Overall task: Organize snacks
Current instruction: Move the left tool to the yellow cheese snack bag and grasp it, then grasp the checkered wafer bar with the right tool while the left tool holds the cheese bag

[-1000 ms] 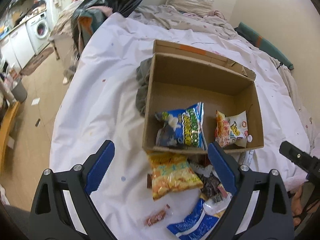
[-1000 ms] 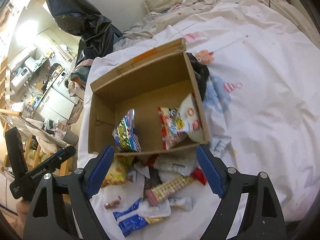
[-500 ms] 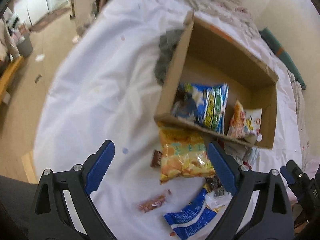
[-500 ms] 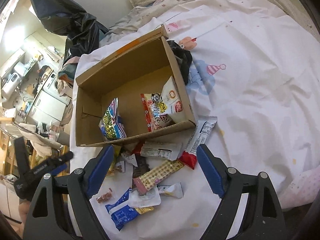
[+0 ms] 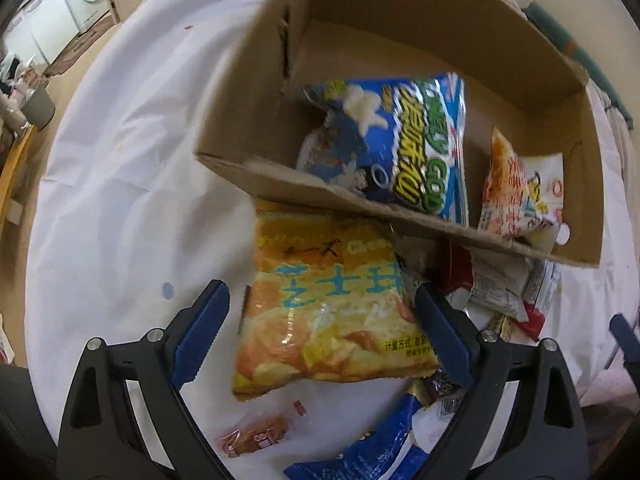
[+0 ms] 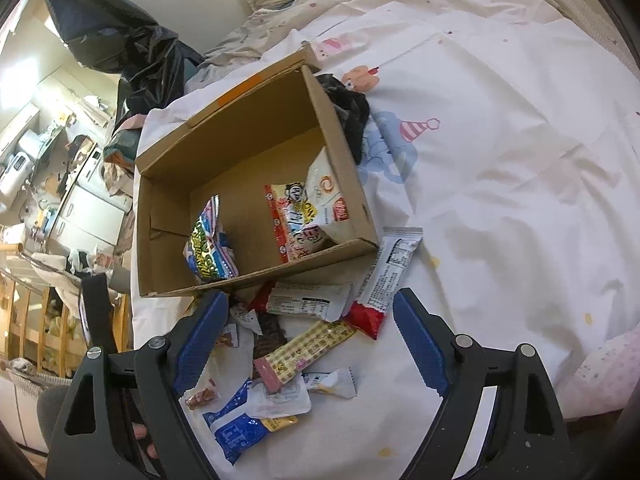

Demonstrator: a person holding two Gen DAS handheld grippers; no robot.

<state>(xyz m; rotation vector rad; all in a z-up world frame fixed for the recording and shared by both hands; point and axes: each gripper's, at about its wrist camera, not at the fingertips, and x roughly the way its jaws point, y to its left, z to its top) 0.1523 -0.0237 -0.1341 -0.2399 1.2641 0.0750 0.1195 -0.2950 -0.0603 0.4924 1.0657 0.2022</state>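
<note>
Left gripper (image 5: pixel 320 322) spread wide around the yellow cheese-puff bag (image 5: pixel 328 312), pads not touching it; bag's far edge tucked under the cardboard box (image 5: pixel 256 60) wall, one lower corner cut off behind the right finger. Right gripper (image 6: pixel 310 332) also spread, empty, over the loose snack pile (image 6: pixel 304 332) on the white sheet (image 6: pixel 500 184). Beyond, inside the box, blue popcorn bag (image 5: pixel 404 144) and red-white bag (image 6: pixel 308 212), print blurred. Dark cloth (image 6: pixel 352 112) half hidden behind the box

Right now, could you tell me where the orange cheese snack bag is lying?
In the left wrist view, the orange cheese snack bag lies on the white sheet, just outside the cardboard box's near wall, between the open left gripper's fingers.
</note>
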